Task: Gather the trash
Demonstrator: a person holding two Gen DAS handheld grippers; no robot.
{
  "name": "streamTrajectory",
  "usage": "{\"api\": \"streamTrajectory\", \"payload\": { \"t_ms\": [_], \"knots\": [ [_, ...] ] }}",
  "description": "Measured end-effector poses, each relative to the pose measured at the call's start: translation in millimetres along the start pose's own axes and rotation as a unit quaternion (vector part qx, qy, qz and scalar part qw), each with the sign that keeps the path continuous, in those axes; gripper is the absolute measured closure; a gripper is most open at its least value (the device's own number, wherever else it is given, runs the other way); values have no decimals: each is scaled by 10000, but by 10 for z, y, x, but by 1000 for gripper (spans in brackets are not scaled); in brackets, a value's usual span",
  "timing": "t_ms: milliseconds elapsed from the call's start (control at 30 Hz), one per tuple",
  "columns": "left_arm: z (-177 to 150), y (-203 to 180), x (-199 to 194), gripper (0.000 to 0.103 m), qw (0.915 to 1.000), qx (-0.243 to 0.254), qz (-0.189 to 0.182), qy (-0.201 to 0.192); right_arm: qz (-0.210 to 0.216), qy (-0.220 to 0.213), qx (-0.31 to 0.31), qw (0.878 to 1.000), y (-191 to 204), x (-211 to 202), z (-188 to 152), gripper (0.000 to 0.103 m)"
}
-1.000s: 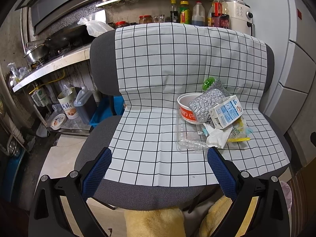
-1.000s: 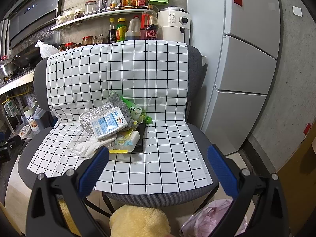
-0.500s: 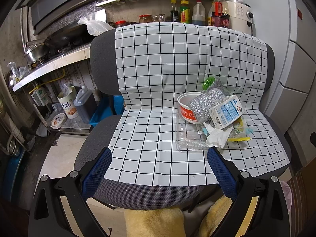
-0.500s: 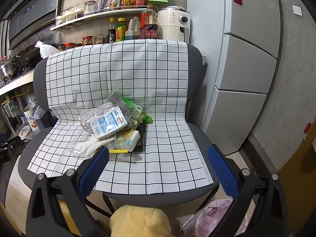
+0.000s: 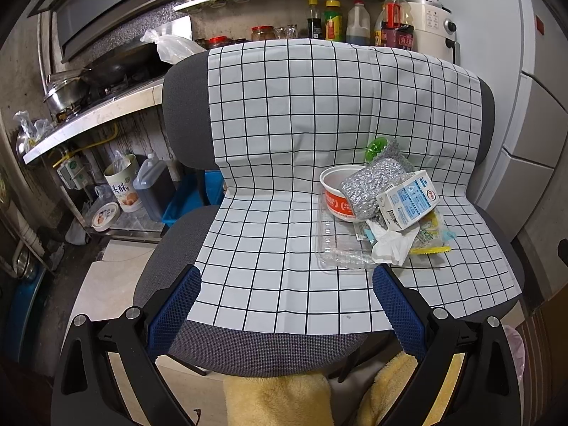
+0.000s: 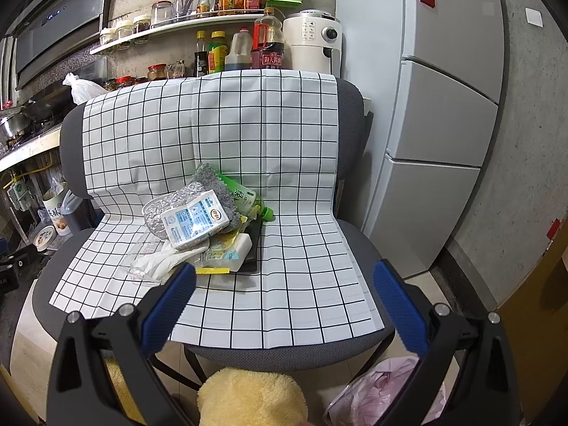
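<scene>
A heap of trash lies on a grey chair draped with a checked sheet (image 5: 277,241) (image 6: 305,277). It holds a blue-and-white milk carton (image 5: 408,199) (image 6: 193,220), a red-banded paper bowl (image 5: 337,191), silver foil bags (image 5: 372,181) (image 6: 184,198), crumpled white tissue (image 5: 390,245) (image 6: 156,262), a clear plastic tray (image 5: 337,248), a green bottle (image 6: 245,198) and yellow wrappers (image 5: 431,241) (image 6: 216,248). My left gripper (image 5: 285,307) is open before the seat's front edge, left of the heap. My right gripper (image 6: 284,303) is open, short of the heap and to its right.
A pink-lined trash bag (image 6: 383,387) sits on the floor under the right gripper. Yellow fuzzy slippers (image 5: 277,401) (image 6: 252,397) show at the bottom. A fridge (image 6: 443,106) stands right of the chair, a stove counter (image 5: 88,113) with pots left, and bottles on a shelf (image 6: 227,49) behind.
</scene>
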State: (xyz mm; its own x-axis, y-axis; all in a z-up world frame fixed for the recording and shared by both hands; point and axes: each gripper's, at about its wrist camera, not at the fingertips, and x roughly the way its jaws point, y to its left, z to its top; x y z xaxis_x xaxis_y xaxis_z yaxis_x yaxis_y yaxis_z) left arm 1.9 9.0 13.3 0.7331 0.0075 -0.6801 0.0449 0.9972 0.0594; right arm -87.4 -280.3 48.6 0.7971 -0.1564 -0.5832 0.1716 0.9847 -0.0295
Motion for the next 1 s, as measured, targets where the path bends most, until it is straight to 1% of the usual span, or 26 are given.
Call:
{"api": "streamTrajectory", "payload": {
  "t_ms": [733,1000],
  "knots": [
    [-69,3,41,7,10000,-22,-11,43,1,53,54,10000,-2,71,-43,6],
    [-94,15,153,7,9998,-73,31,161,73,239,49,9997,32,210,-100,6]
  ]
}}
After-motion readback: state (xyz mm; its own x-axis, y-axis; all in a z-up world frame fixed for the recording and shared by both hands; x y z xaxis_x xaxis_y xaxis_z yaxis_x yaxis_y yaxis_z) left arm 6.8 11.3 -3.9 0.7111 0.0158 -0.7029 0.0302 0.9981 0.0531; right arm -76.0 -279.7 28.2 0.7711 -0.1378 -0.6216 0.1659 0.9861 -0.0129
